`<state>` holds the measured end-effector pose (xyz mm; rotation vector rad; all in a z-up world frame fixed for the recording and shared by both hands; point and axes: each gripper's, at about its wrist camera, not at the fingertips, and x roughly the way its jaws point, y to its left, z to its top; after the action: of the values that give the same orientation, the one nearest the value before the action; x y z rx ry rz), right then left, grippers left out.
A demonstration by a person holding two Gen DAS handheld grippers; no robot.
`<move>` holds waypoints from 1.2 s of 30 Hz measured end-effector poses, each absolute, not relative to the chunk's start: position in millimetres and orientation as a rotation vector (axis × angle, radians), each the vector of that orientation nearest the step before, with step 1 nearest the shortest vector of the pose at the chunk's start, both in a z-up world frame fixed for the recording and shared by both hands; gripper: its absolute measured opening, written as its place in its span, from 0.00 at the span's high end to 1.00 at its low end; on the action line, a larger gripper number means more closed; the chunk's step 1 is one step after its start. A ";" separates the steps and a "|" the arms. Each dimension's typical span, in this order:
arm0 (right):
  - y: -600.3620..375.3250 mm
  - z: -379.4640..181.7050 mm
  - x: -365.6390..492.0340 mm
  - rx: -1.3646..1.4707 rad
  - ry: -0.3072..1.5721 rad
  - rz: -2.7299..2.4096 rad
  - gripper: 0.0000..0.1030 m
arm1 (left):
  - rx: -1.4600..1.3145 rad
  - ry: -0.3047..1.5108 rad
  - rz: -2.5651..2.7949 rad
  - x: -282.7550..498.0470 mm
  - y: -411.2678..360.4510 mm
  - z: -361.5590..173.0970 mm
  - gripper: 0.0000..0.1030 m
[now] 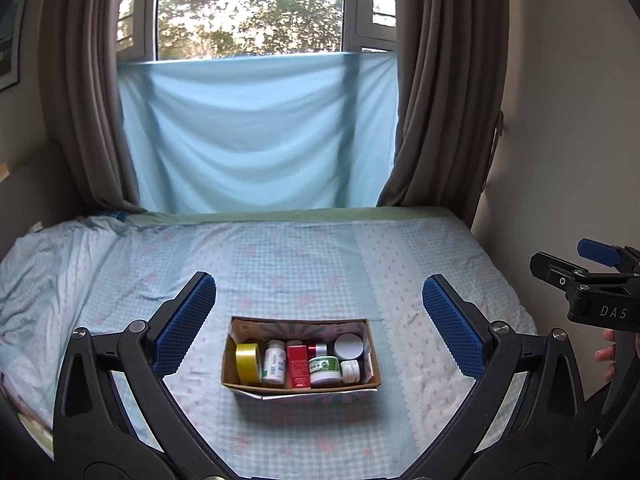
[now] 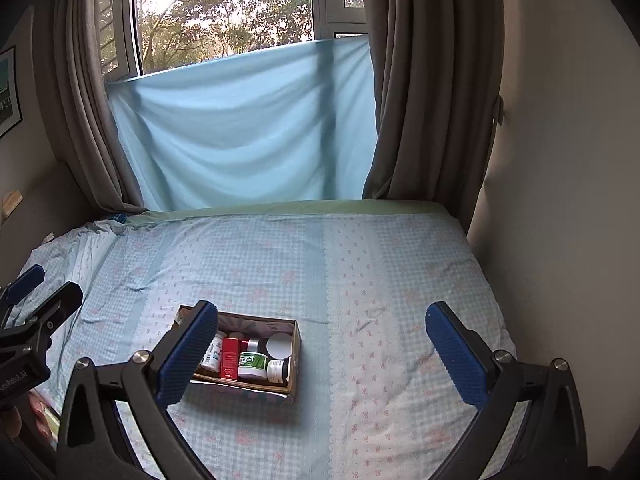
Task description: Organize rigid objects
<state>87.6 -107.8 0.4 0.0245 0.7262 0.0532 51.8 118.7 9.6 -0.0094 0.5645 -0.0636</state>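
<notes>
A cardboard box [image 1: 301, 354] sits on the checked bedspread [image 1: 304, 256], at about six o'clock in the left wrist view, and it holds every item of the task that can be seen. From nine o'clock toward three inside it: a yellow tape roll [image 1: 248, 362] on edge, a white pill bottle [image 1: 274, 361], a red carton [image 1: 298, 365], a green-labelled jar [image 1: 325, 369], a small white jar [image 1: 350, 370] and a round white lid [image 1: 348, 346] behind it. They stand packed side by side, which keeps them from tipping on the soft bed. The left gripper [image 1: 316, 320] hangs above the box with its jaws spread wide and empty; the right gripper [image 2: 320, 344], off toward three o'clock, is likewise spread and holds nothing. Nothing loose shows on the bedspread, so the sorting looks finished or nearly so.
</notes>
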 end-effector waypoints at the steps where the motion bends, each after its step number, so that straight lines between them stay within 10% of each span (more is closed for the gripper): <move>1: -107.7 1.2 84.8 0.026 0.716 0.050 0.00 | -0.011 0.559 -0.061 50.2 117.7 8.7 0.00; 36: -120.0 3.2 75.6 0.025 0.677 0.023 0.00 | -0.007 0.532 -0.041 40.2 106.0 5.3 0.00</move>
<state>75.6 -120.0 3.2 0.0246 0.6775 0.0230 40.2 106.0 5.3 -0.0065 0.5320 -0.0412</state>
